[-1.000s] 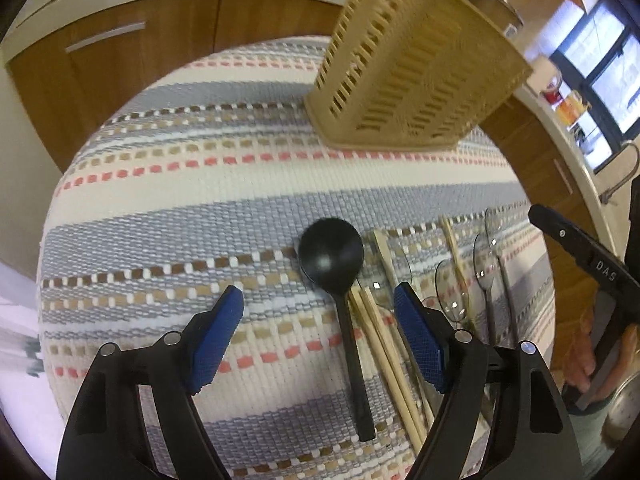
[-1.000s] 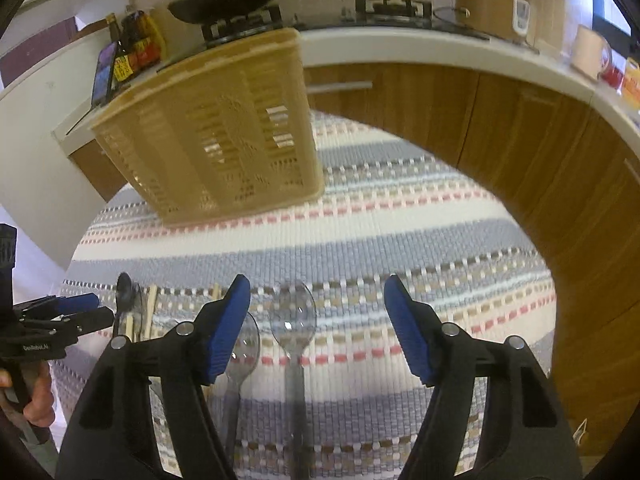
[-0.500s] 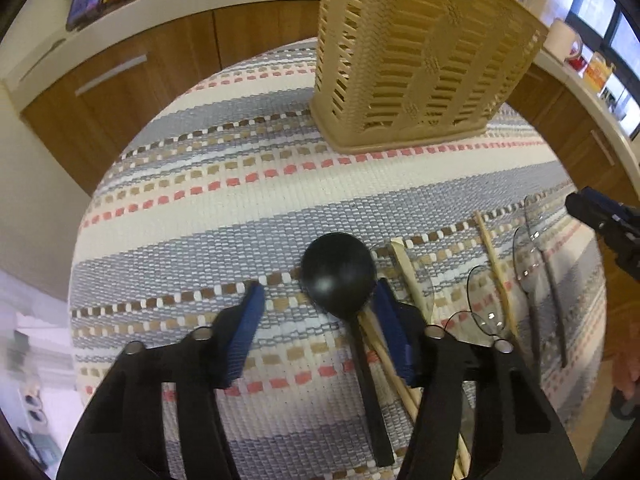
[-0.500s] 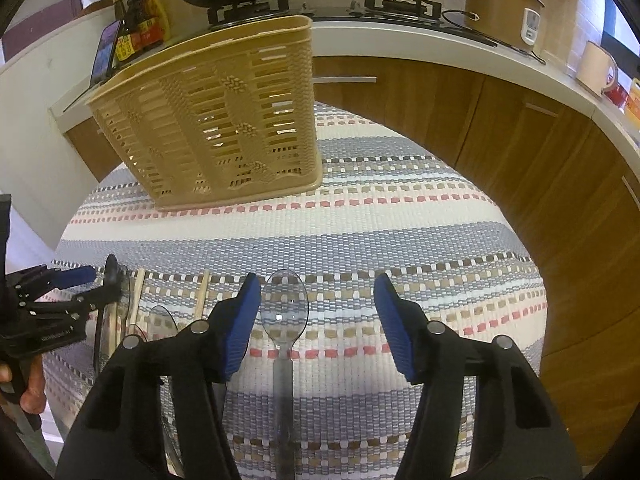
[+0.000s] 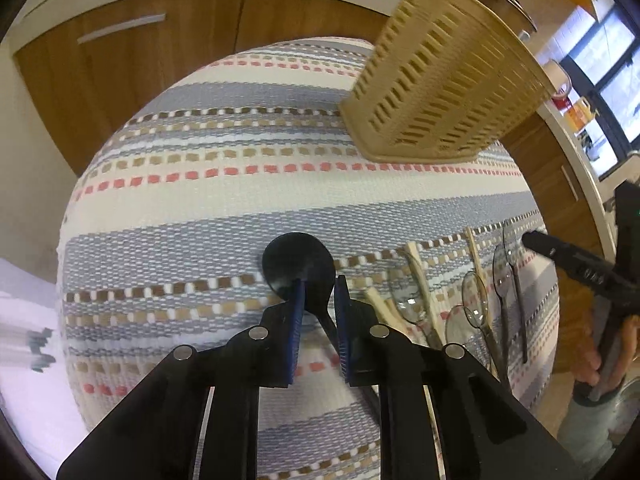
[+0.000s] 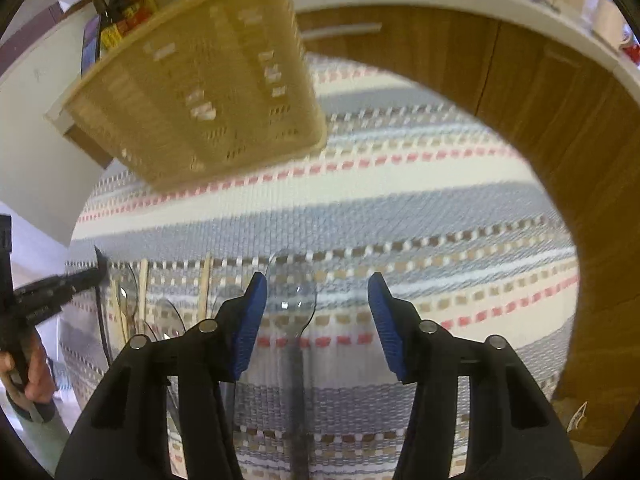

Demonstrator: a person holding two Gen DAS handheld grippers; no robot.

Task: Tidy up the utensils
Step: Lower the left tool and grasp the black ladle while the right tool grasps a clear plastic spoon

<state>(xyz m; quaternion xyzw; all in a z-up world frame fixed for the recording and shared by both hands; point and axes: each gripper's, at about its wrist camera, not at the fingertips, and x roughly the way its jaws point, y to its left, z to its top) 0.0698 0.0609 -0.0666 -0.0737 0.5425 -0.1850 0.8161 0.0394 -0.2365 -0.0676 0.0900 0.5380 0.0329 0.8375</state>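
The left gripper [image 5: 319, 292], fingers just closing, pinches the black spoon's [image 5: 298, 264] neck, handle running back underneath. The right gripper [image 6: 316, 300], closing but apparently not touching, straddles the clear spoon [image 6: 292, 292] lengthwise.

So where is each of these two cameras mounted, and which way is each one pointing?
Left wrist: rides the left gripper, looking steeply down its blue fingers at the black spoon between them; the other hand shows at right.
Right wrist: rides the right gripper, looking down at a clear spoon between its open fingers; the other hand shows at left.
Shared: striped cloth, tan basket, chopsticks.
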